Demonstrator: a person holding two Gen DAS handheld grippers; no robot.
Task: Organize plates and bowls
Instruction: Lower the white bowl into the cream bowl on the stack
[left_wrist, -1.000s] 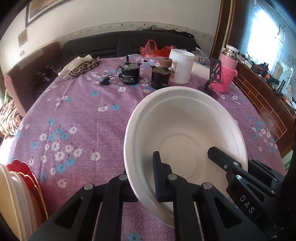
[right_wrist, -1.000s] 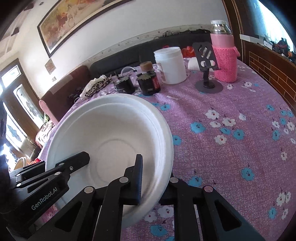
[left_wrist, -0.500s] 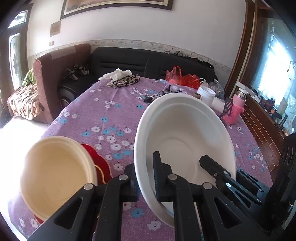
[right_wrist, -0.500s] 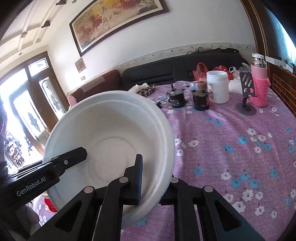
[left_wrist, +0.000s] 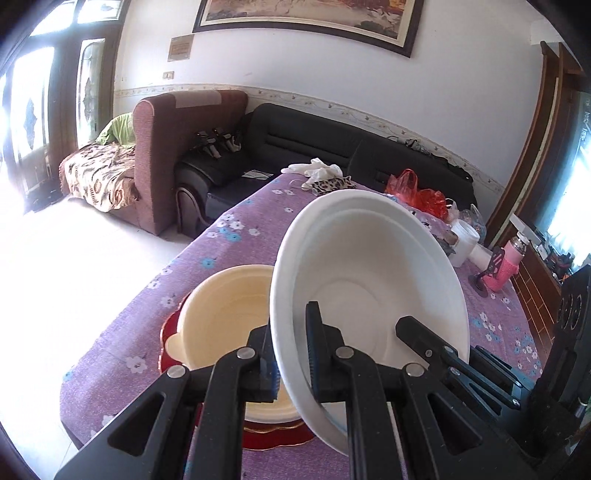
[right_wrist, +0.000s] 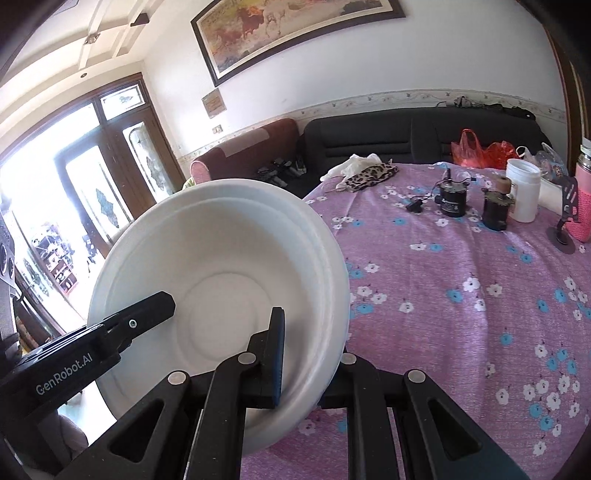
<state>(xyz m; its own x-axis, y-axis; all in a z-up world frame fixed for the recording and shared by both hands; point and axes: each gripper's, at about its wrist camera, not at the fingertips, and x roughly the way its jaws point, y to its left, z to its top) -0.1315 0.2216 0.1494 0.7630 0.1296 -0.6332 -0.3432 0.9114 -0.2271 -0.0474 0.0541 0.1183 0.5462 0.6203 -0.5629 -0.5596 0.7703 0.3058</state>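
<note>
White bowl: a white bowl (left_wrist: 369, 291) is held tilted in the air above the near end of the table (left_wrist: 236, 236), its rim pinched from two sides.
Left gripper: the left gripper (left_wrist: 290, 354) is clamped shut on the bowl's near-left rim, one finger inside, one outside.
Right gripper: the right gripper (right_wrist: 308, 360) is closed tight on the rim at the other side, one finger inside the bowl, the other behind the wall.
Stack below: a cream bowl (left_wrist: 225, 317) is seen sitting on a red plate (left_wrist: 273, 437), just left of and beneath the white bowl.
Risk of slipping: the wall looks thin and smooth; if either grip is loosened unevenly, the bowl could be twisted out and dropped.
Risk of bending: if the two grippers are pulled apart or turned against each other, the rim could be creased.
Risk at nesting: if the bowl is lowered while tilted, its edge could catch the cream bowl's rim and the stack could be pushed toward the table's edge.
Far clutter: jars, a white tub (right_wrist: 522, 190) and a pink flask (left_wrist: 508, 266) stand well apart, so little danger is judged there.
</note>
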